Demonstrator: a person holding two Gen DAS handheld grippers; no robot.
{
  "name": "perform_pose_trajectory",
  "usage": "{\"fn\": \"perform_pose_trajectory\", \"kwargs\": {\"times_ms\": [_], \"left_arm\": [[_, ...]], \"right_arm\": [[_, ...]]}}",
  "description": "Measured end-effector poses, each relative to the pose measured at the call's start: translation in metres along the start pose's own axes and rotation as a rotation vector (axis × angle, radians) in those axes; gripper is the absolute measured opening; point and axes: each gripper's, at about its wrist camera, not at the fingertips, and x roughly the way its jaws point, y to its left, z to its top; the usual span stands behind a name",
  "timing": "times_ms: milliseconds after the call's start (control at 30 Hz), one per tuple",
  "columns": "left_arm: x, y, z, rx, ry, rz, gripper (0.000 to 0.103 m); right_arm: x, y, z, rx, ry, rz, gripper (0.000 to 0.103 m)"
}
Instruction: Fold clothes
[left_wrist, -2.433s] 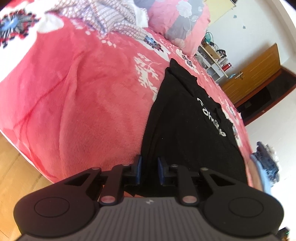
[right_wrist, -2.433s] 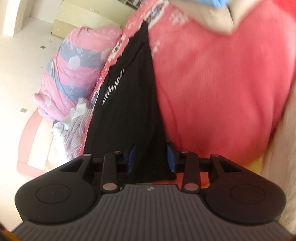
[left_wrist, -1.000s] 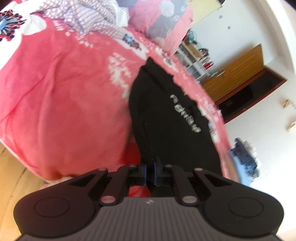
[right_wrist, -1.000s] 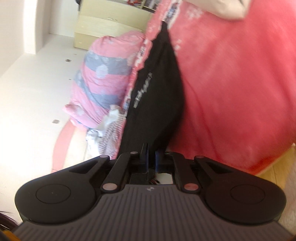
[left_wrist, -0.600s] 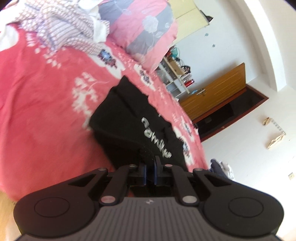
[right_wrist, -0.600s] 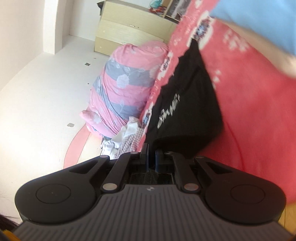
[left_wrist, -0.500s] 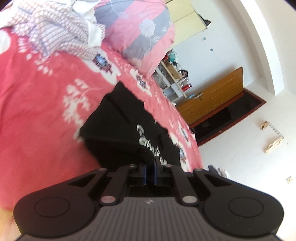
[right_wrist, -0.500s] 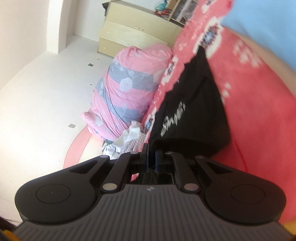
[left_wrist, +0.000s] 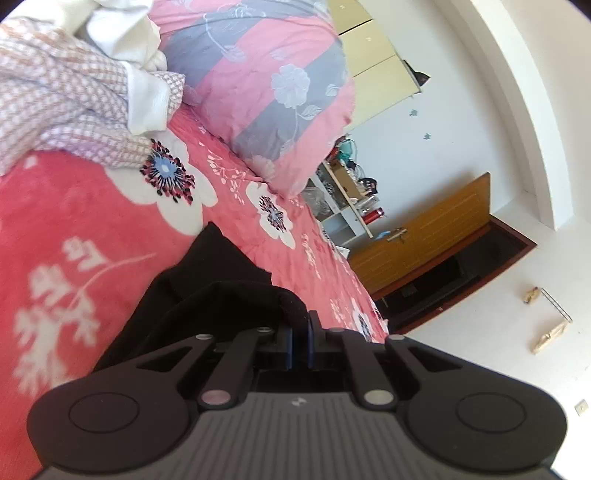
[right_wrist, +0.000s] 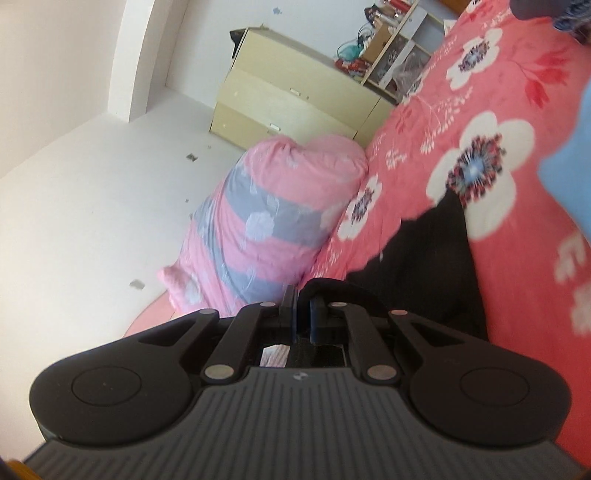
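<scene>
A black garment (left_wrist: 207, 288) lies on the red flowered bed cover (left_wrist: 74, 206). My left gripper (left_wrist: 300, 332) is shut on its near edge, and the cloth arches up from the bed into the pads. In the right wrist view the same black garment (right_wrist: 424, 266) stretches away over the bed, and my right gripper (right_wrist: 302, 308) is shut on another part of its edge, lifted off the cover. The white lettering on the garment is hidden in both views.
A pink and grey flowered pillow (left_wrist: 266, 81) and a checked shirt with white cloth (left_wrist: 74, 96) lie at the head of the bed. A shelf unit (left_wrist: 347, 199), a wooden door (left_wrist: 424, 240) and a pale dresser (right_wrist: 295, 107) stand beyond. A blue sleeve (right_wrist: 569, 155) shows at the right.
Both grippers, shut on the black garment's edge, have carried it up and forward toward the pillow end. The garment has doubled over and its lettering has gone out of sight.
</scene>
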Motion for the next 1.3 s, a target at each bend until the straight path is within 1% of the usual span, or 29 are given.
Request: {"fn": "perform_pose_trajectory", "kwargs": {"times_ms": [267,467,533,733,800,900,1000,1067,1100,1167,1200,1233,1267,1300], "left_arm": [[0.077,0.012,0.039,-0.024,-0.023,0.050,0.008],[0.134,0.020,0.060,-0.016,-0.017,0.087,0.008],[0.153,0.024,0.065,-0.010,-0.009,0.099,0.008],[0.208,0.042,0.071,0.012,0.034,0.163,0.008],[0.221,0.051,0.072,-0.002,0.044,0.180,0.008],[0.239,0.064,0.073,-0.020,0.059,0.191,0.008],[0.252,0.073,0.074,-0.034,0.082,0.173,0.008],[0.257,0.079,0.076,-0.054,0.082,0.156,0.010],[0.260,0.082,0.077,-0.070,0.080,0.146,0.010],[0.262,0.092,0.080,-0.123,0.065,0.118,0.018],[0.262,0.097,0.081,-0.154,0.046,0.109,0.019],[0.262,0.103,0.083,-0.185,0.027,0.100,0.020],[0.261,0.108,0.084,-0.217,0.007,0.091,0.023],[0.260,0.113,0.085,-0.247,-0.013,0.084,0.023]], "right_arm": [[0.062,-0.028,0.035,0.035,-0.073,-0.035,0.004],[0.112,-0.059,0.057,0.062,-0.103,-0.080,0.004],[0.128,-0.072,0.065,0.069,-0.105,-0.099,0.004],[0.169,-0.116,0.080,0.110,-0.091,-0.154,0.004],[0.180,-0.132,0.082,0.136,-0.083,-0.170,0.004],[0.193,-0.155,0.083,0.178,-0.068,-0.191,0.004],[0.202,-0.174,0.085,0.212,-0.052,-0.202,0.004],[0.205,-0.188,0.087,0.270,-0.056,-0.189,0.007],[0.205,-0.195,0.088,0.303,-0.069,-0.167,0.008],[0.205,-0.207,0.090,0.355,-0.086,-0.112,0.009],[0.204,-0.211,0.092,0.372,-0.097,-0.087,0.009],[0.203,-0.212,0.093,0.368,-0.115,-0.070,0.015],[0.201,-0.212,0.094,0.353,-0.137,-0.059,0.023],[0.197,-0.212,0.094,0.342,-0.165,-0.055,0.027]]}}
